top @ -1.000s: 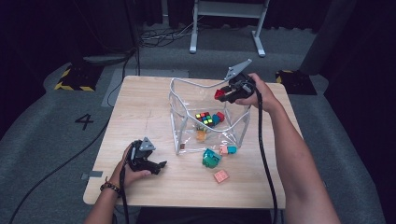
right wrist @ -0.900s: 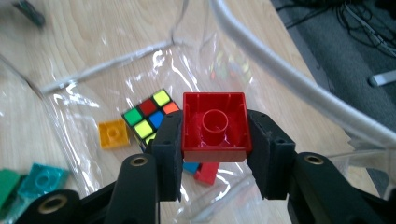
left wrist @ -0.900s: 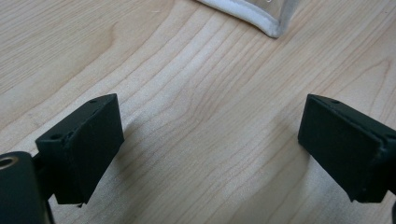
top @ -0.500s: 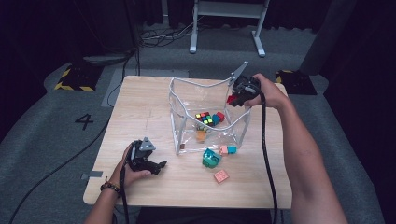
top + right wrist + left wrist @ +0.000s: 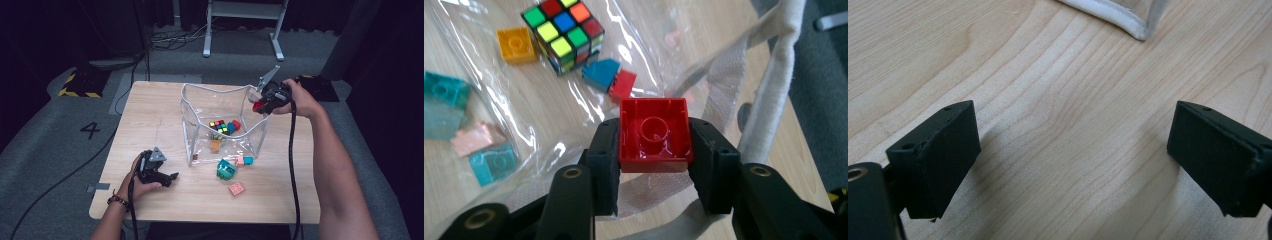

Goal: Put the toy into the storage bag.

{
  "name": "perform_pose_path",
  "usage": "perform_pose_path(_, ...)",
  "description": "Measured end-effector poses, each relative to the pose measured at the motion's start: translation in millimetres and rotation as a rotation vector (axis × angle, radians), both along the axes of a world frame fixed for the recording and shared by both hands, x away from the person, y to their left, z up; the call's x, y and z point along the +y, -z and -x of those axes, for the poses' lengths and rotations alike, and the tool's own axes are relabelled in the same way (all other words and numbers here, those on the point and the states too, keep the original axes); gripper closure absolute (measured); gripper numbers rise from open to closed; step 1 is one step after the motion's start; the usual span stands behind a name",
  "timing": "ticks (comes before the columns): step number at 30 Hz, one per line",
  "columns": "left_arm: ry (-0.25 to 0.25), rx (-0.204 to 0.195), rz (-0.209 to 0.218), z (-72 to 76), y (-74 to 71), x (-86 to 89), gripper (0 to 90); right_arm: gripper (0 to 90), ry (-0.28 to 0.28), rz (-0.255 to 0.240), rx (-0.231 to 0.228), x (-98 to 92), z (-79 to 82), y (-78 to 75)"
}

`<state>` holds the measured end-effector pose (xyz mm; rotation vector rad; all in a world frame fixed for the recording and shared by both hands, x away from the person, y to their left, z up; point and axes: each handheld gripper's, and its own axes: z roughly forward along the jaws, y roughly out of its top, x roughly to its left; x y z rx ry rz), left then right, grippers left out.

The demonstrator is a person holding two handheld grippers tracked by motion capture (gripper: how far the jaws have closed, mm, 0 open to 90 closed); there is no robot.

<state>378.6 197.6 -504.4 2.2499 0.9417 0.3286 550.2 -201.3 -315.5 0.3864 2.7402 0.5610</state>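
My right gripper [image 5: 654,145] clamps a red brick [image 5: 653,134] between its pads, hollow underside toward the camera, at the upper right rim of the clear bag [image 5: 192,107] in the high view. The jaws have just eased apart slightly. My left gripper [image 5: 167,176] rests at lower left on the table [image 5: 150,110], jaws wide, nothing between them.

The right gripper [image 5: 654,150] clamps a red brick [image 5: 654,135] in its jaws above the clear bag [image 5: 769,95], a puzzle cube [image 5: 564,32] inside.

A grey carpeted floor [image 5: 60,150] (marked "4") surrounds the wooden table [image 5: 150,115], dark curtains behind.
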Motion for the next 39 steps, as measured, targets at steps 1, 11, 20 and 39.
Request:
perform_pose_path(1, 0.000, 0.000, 0.000, 0.0, 0.0, 0.0, 6.9, 55.7, -0.009, -0.015, -0.009, -0.6, 0.9, -0.7)
perform_pose_path(11, 0.002, 0.002, 0.000, 0.0, -0.1, 0.1, 6.9, 53.4, 0.017, -0.233, -0.105, -22.3, 21.1, -10.5)
perform_pose_path(20, 0.001, 0.001, 0.000, 0.0, -0.1, 0.0, 7.0, 46.0, 0.096, -0.418, -0.202, -51.5, 46.6, -19.1)
perform_pose_path(39, -0.003, 0.001, 0.001, 0.2, 0.0, -0.3, 6.9, 44.8, 0.165, -0.581, -0.152, -117.9, 114.6, 62.4)
